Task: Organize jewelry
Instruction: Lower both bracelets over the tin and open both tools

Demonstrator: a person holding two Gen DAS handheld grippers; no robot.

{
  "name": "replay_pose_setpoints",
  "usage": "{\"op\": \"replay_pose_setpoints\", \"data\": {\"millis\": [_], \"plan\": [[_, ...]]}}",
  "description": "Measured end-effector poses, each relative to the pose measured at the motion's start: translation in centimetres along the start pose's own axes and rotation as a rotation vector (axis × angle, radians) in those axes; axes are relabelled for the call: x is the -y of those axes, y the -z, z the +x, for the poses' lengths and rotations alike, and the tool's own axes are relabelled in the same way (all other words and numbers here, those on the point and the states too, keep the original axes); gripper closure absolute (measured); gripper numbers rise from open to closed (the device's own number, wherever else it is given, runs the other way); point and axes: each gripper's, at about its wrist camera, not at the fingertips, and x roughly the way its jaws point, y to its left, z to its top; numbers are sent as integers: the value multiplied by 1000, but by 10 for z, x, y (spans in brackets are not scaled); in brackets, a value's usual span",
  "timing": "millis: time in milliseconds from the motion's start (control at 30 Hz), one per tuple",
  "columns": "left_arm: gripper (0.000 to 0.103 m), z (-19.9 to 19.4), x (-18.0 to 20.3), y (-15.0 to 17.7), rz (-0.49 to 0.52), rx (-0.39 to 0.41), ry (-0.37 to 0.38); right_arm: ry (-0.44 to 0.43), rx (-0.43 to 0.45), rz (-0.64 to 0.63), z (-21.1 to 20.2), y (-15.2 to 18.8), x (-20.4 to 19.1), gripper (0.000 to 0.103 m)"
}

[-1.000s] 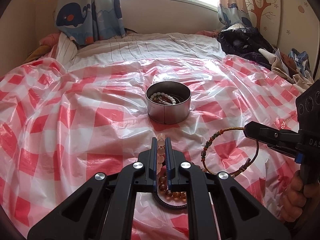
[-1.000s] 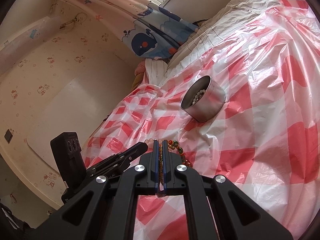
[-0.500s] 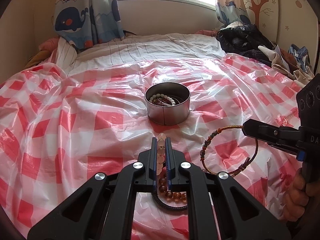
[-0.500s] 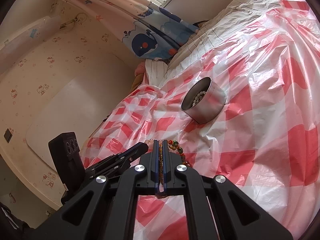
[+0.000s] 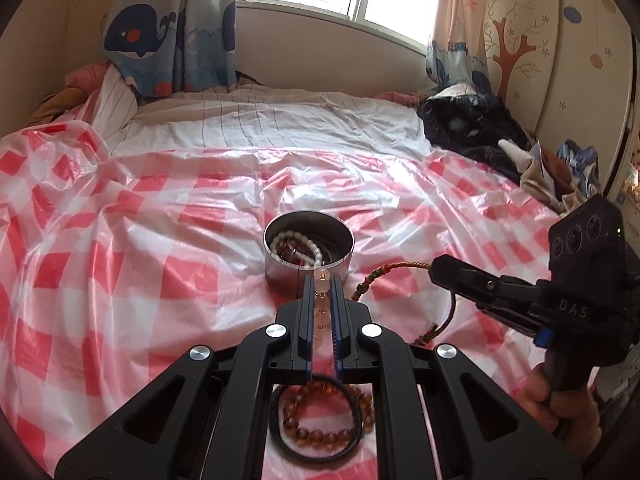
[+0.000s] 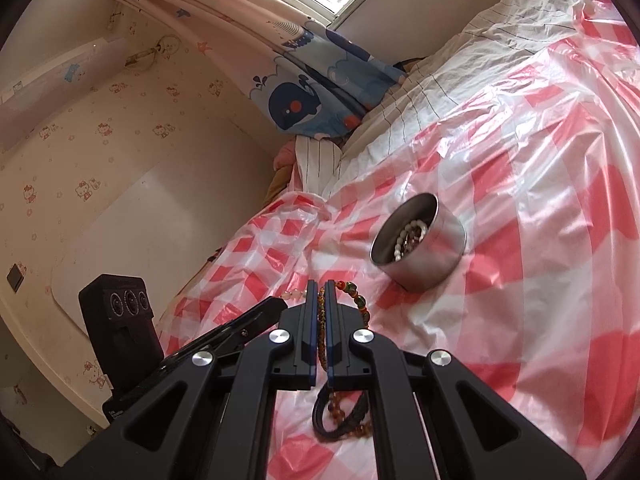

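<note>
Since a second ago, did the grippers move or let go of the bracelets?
Both lifted a little. The left gripper raised its pink bracelet toward the tin; the right gripper raised its cord bracelet clear of the sheet. Neither let go. The tin and the amber and black bracelets stayed put.

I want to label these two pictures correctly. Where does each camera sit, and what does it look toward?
Left wrist view: on the left tool, shut on a pink bead bracelet, facing the metal tin and window; the right tool and a hand show.
Right wrist view: on the right tool, shut on a cord bracelet, facing the left wall; the left tool shows.
Shared: tin, checkered sheet, whale curtain.
</note>
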Motion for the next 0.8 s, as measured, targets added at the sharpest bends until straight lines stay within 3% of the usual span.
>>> {"op": "replay_pose_setpoints", "data": {"millis": [333,433,500,633,667,733,800], "plan": [[96,49,-5,-58,-68,58,67,8,62,5,18,-47,12,99],[96,96,-13,-60,-54,-66,-49,11,65,3,28,-59,16,99],[96,115,-30,-55,-92,-127,-85,14,54,-1,40,-65,18,99],[94,107,-55,-46,-132,-117,-127,18,32,-9,63,-73,21,99],[94,105,-60,-44,-139,-122,-132,43,11,-18,73,-74,23,99],[93,97,-67,-39,-145,-139,-132,185,-47,-48,91,-74,29,95],[91,86,-64,-32,-112,-165,-123,261,-53,-59,91,-69,34,95]]}}
